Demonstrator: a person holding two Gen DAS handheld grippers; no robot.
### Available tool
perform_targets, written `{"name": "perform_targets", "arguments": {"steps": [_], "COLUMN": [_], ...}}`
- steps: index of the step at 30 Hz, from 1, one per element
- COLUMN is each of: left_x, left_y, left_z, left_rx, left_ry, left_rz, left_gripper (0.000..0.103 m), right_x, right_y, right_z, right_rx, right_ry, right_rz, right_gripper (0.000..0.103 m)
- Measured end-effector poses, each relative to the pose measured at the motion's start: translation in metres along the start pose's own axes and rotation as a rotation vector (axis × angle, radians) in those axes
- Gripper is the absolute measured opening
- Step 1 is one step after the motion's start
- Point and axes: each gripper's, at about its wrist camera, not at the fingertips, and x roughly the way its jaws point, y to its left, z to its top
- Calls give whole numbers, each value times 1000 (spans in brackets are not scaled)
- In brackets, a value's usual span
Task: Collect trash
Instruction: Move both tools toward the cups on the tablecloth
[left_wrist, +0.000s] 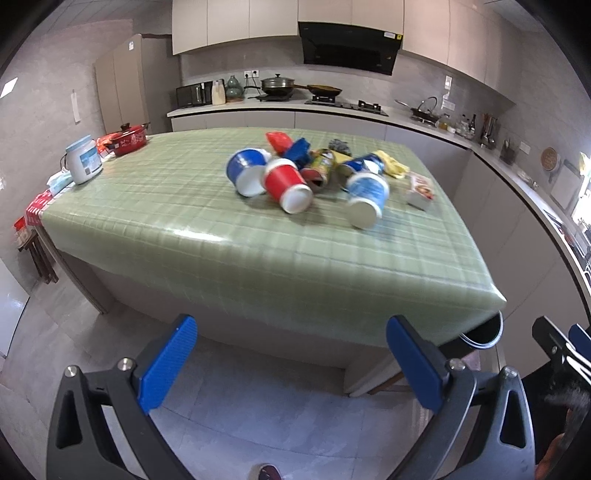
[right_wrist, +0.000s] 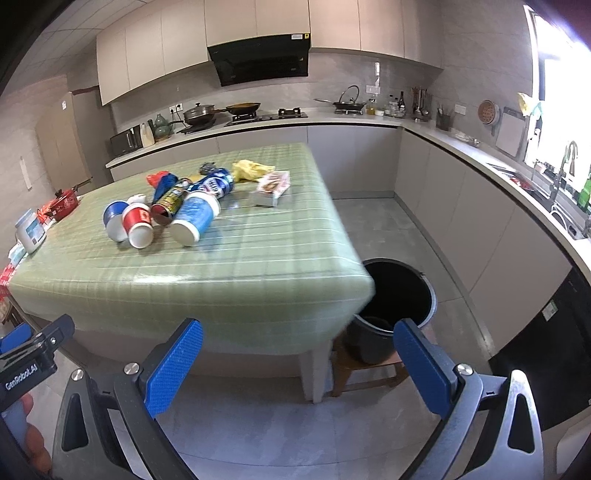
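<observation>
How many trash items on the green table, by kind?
Paper cups, lying down: 2, blue and red
Tall cans or tubes, lying down: 3, dark printed, light blue, dark blue
Crumpled wrappers or scraps: 4, red, blue, grey, yellow
Flat snack box: 1
Total: 10

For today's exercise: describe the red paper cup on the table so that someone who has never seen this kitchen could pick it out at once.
Start at the table with the green checked cloth and find the heap of trash near its middle. At the near left of the heap two cups lie side by side on their sides. The red cup is the right one, white base towards us; the blue cup lies beside it.
</observation>
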Motion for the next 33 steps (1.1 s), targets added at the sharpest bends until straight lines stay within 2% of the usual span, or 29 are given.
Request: {"name": "perform_targets", "arguments": {"steps": [7,11,21,27,33], "left_x": [34,59,131,164,202], "left_y": [22,26,11,9,18], "left_z": [29,50,108,123,135], "left_rx": [8,-16,-64,-78,-51], "left_ry": [12,22,49,87,140], "left_rz": [-16,-37,-28,-34,-80], "left_gripper": [103,103,103,103,103], "right_x": [24,44,121,152,172], "right_y": [42,50,56,65,82], "right_z": [17,32,84,103,113], "right_rx": [10,2,-6,-6,25], "right_ry": [7,11,21,46,67], "right_rz": [-11,-15,32,30,-5], "right_gripper": [103,103,103,103,103]}}
